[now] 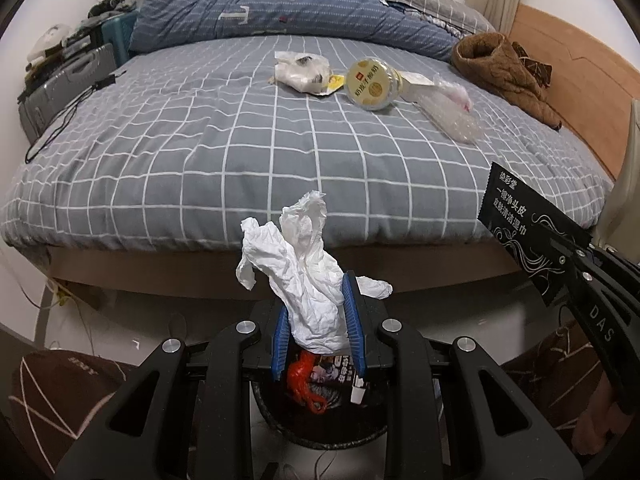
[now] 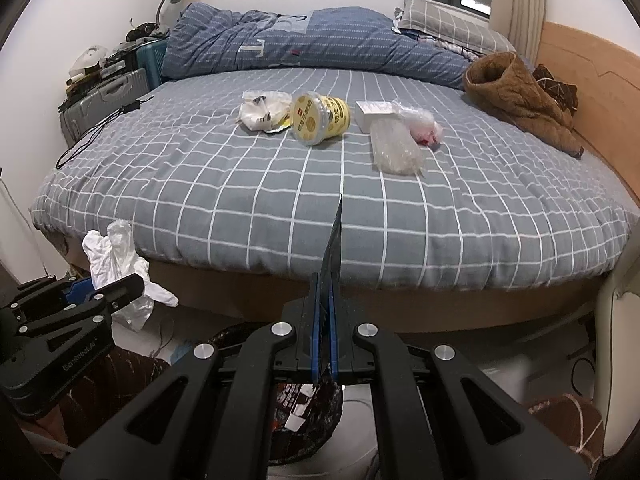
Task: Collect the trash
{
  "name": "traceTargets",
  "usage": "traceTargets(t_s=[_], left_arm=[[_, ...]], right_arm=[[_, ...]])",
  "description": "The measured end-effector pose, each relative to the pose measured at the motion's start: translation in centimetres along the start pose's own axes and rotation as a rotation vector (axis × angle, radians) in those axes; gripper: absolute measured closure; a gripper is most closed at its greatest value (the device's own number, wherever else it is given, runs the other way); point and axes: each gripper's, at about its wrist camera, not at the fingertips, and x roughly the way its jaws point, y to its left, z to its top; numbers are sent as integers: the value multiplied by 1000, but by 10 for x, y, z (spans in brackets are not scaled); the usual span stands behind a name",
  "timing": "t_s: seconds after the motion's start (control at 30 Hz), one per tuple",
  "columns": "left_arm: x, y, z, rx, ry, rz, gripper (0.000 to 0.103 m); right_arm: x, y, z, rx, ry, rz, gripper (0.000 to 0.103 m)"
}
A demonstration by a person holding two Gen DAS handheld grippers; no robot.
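You're at the drop: left gripper [image 1: 318, 330] pinches the crumpled white tissue [image 1: 304, 276], right gripper [image 2: 325, 334] clamps the flat black sachet [image 1: 524, 228]; next, loosen both over the dark round bin [image 1: 320, 428].

Dim, even indoor light, soft shadows, strong fisheye bending with dark corners, slight blur at edges

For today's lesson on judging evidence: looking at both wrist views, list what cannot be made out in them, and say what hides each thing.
- Trash bin, left wrist view: the rim and most contents are hidden by the left gripper and its crumpled tissue.
- Black wrapper, right wrist view: it is seen edge-on in the right gripper, so its print is unreadable there.
- White box, right wrist view: it is partly covered by clear plastic bags, and its label is too small to read.
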Motion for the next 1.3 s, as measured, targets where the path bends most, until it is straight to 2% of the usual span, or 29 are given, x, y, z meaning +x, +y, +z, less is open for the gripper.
traceTargets(t_s=[0.3, 0.57, 1.3], left_arm=[[-10, -5, -17, -10, 44, -8, 79], [-3, 2, -30, -33, 82, -4, 79], [100, 13, -57, -37, 253, 13, 79]], right_arm=[[-12, 6, -16, -9, 30, 4, 100], [-5, 11, -36, -21, 94, 9, 100], [90, 10, -79, -19, 327, 43, 100]])
